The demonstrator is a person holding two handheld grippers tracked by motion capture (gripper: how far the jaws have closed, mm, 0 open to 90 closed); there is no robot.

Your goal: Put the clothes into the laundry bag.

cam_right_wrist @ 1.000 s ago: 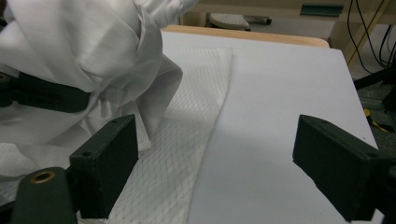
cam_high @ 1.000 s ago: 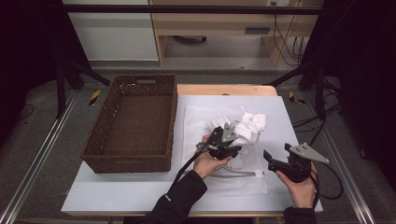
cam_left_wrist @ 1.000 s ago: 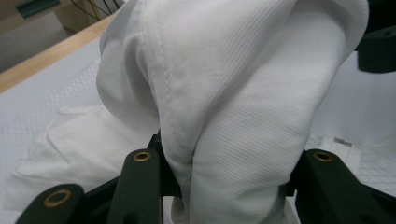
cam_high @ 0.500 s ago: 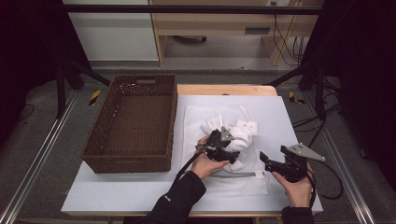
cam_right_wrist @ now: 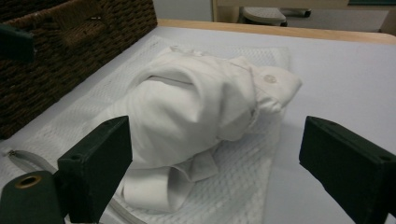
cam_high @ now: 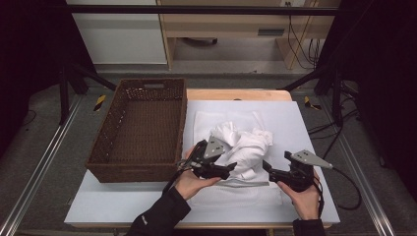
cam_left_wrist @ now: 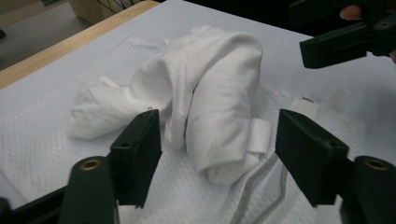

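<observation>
Jaws of the left gripper (cam_high: 231, 166) have just been opening and then easing in a little; they now stand apart, with nothing pressed between them, and the crumpled white garment (cam_high: 243, 147) is seen lying free beyond them in the left gripper view (cam_left_wrist: 205, 102). Compared with a second ago, that gripper has been drawn back toward the near edge and left, away from the bundle it was set into; the release is judged to mean the garment has been let go on the mesh laundry bag (cam_high: 231, 192) and a fresh grip is being prepared. Jaws of the right gripper (cam_high: 268, 167) are held wide, empty, just right of the bundle, and have been shifted slightly left since then; the garment is framed between them from the right gripper view (cam_right_wrist: 196, 107), untouched.

The mesh laundry bag is spread flat on the white table cover (cam_high: 305, 128), its zipper (cam_high: 246, 183) lying open at the near side; the garment rests on top of it, not inside, so far as can be told. Farther left, the wicker basket (cam_high: 142, 167) stands beside the bag; nothing is seen in it.
</observation>
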